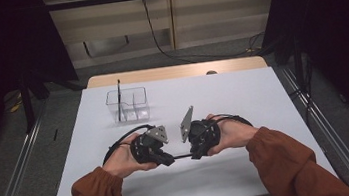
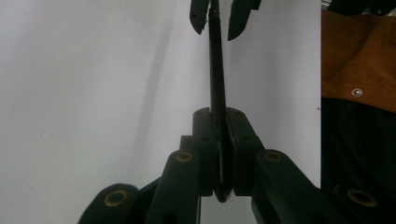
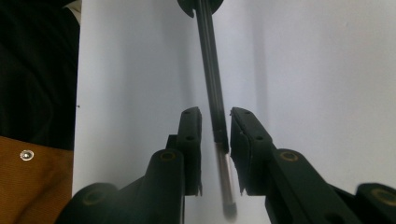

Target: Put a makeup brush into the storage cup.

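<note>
High view: the left gripper (image 1: pixel 166 159) and right gripper (image 1: pixel 195 154) face each other just above the white table (image 1: pixel 243 99), a thin black pen (image 1: pixel 182 156) spanning the gap between them. Left gripper view: jaws clenched on the pen (image 2: pixel 218 100). Right gripper view: jaws slightly parted around the pen (image 3: pixel 212 88), pads apparently clear of it, though blur obscures its tip. Behind, a clear compartmented organizer (image 1: pixel 138 98) holds another upright pen (image 1: pixel 119 99).

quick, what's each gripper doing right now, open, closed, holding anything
Left gripper: closed on the thin black pen-like rod.
Right gripper: open, jaws apart either side of the rod's other end, not pressing it.
</note>
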